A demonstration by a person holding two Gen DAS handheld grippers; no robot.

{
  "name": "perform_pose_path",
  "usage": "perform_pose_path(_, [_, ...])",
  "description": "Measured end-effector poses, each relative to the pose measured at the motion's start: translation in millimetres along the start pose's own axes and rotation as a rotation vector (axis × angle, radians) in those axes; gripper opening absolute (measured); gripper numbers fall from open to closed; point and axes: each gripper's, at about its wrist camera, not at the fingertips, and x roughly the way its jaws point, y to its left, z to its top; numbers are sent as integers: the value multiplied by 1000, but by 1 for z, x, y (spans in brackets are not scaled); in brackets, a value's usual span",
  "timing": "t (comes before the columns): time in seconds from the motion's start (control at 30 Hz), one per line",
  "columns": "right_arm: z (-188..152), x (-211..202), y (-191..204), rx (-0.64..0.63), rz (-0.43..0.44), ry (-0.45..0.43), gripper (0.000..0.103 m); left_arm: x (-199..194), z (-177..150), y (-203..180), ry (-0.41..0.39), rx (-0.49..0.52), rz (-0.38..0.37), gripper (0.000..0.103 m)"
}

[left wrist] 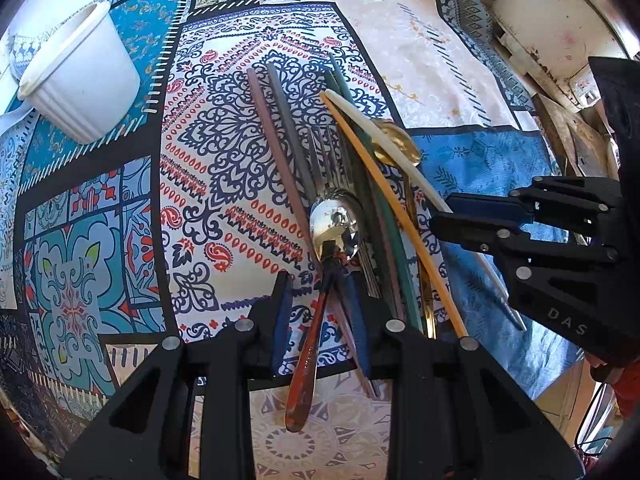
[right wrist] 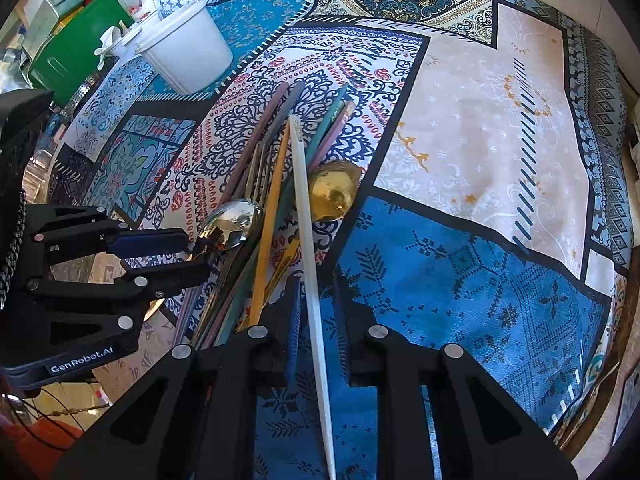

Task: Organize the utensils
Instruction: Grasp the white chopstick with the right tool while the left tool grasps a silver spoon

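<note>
1. Gripping the pile from two sides, your left gripper (left wrist: 326, 284) has its jaws astride the orange-handled steel spoon (left wrist: 334, 220), closed on the neck just below the shiny bowl
2. Your right gripper (right wrist: 316, 300) has its jaws narrowed round the long white plastic handle (right wrist: 306, 216); you cannot tell whether the pads actually press on it
3. The heap of coloured-handled cutlery (left wrist: 360, 184) lies in a bundle on the patchwork-patterned cloth covering the worktop (left wrist: 224, 152), handles pointing away from you
4. A gold-coloured spoon bowl (right wrist: 332, 192) lies just beside the white handle, to its right
5. The white ribbed plastic tub (left wrist: 80, 80) stands well apart, to the far left of the pile
</note>
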Motion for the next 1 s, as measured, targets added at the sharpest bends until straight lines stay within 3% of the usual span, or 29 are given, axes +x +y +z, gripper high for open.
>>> perform_pose_path(0.2, [1,3,1,9,-5,-14,9,4,6,-5,-14,39,6,18])
perform_pose_path(0.5, [1,2,3,23,-10,-36,6,1,7,0,-43,-12,-40,4])
perform_pose_path(1.0, [4,-30,0,52,-8,-119,5,-35,-4,6,-152,-53,-37,4])
